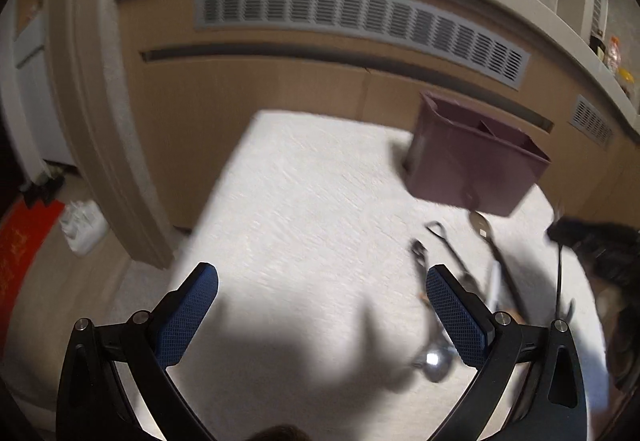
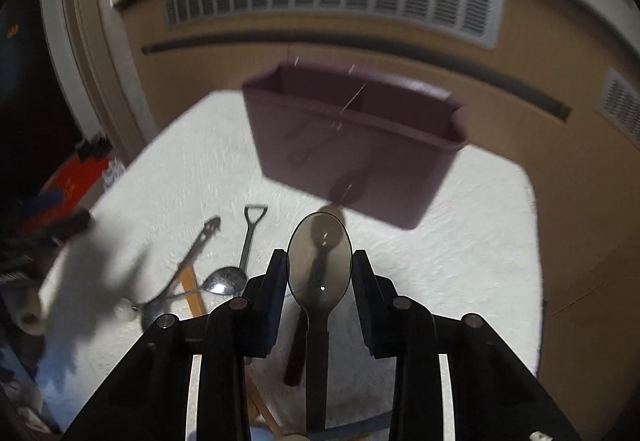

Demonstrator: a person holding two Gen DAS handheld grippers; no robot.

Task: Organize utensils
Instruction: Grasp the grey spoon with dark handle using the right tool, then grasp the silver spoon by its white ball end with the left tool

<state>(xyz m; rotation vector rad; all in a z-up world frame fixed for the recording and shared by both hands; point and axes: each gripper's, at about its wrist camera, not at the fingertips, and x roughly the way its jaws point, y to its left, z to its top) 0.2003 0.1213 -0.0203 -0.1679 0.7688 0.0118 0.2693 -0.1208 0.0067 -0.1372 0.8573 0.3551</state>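
My right gripper (image 2: 320, 254) is shut on a dark translucent plastic spoon (image 2: 320, 281); both pads touch the sides of its bowl, and its handle runs back toward the camera. A purple two-compartment holder (image 2: 352, 145) (image 1: 476, 165) stands just beyond it on the white cloth (image 2: 460, 241). Loose utensils lie to the left: a metal spoon (image 2: 224, 281) (image 1: 436, 359), a shovel-handled piece (image 2: 252, 233) and a flat slotted tool (image 2: 200, 241). A dark-handled spoon (image 2: 294, 353) (image 1: 496, 253) lies under the held one. My left gripper (image 1: 322, 270) hangs open over bare cloth, left of the utensils.
A wooden cabinet with grey vent grilles (image 1: 360, 17) runs behind the table. A door frame (image 1: 92, 121) and red clutter on the floor (image 1: 20, 253) are at the left. The cloth's left edge (image 1: 216, 193) drops off to the floor. A pale wooden stick (image 2: 192, 293) lies among the utensils.
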